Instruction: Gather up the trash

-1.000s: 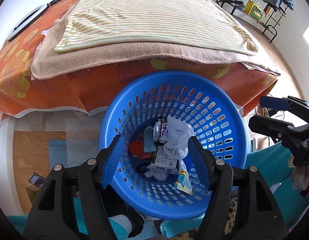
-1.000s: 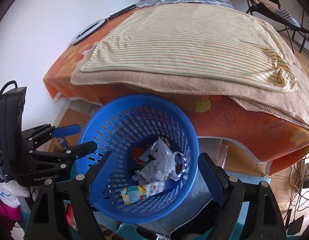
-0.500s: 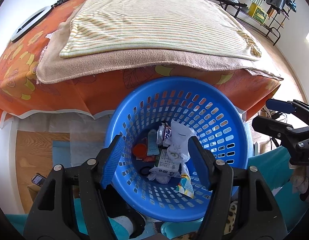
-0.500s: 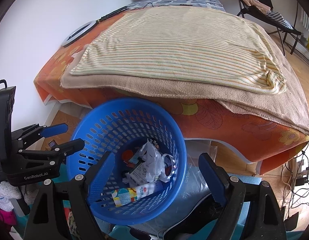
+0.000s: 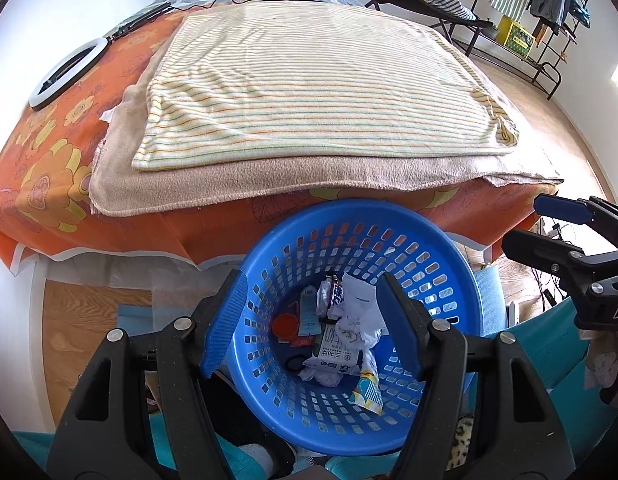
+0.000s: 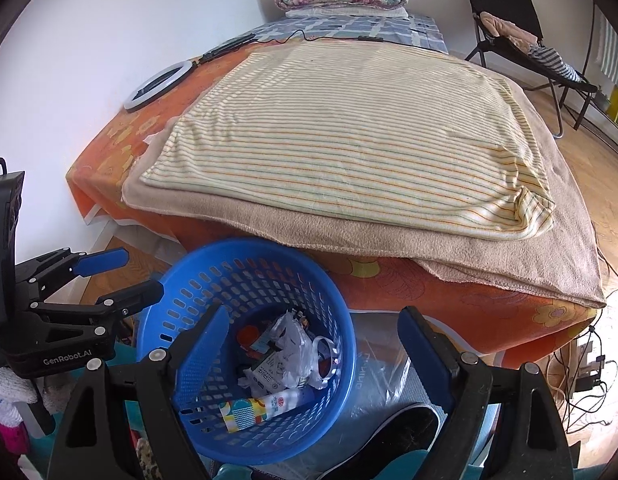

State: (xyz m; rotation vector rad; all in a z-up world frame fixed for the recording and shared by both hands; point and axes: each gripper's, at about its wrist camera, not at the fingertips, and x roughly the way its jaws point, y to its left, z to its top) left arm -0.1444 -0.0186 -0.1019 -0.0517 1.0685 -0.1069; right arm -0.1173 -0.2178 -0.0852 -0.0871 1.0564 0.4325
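Note:
A blue perforated basket [image 5: 349,210] stands on the floor at the foot of the bed. It holds crumpled white paper [image 5: 363,312], an orange cap [image 5: 285,325], printed wrappers and a colourful tube [image 6: 261,406]. My left gripper [image 5: 312,280] is open above the basket's near side, nothing between its blue pads. My right gripper [image 6: 313,310] is open too, hovering over the basket's right rim [image 6: 249,246] and the floor beside it. Each gripper also appears in the other's view: the right gripper [image 5: 525,222] and the left gripper [image 6: 143,272].
The bed [image 6: 489,304] has an orange flowered sheet, a beige blanket [image 5: 269,178] and a striped towel [image 5: 317,80] on top. A ring light [image 5: 67,72] lies at its left edge. A black shoe [image 6: 393,432], cables [image 6: 581,364] and a folding chair [image 6: 521,40] are to the right.
Both grippers have drawn back and tilted up: the basket sits lower and smaller in view and more of the bed shows. Both stay open; the trash has not moved.

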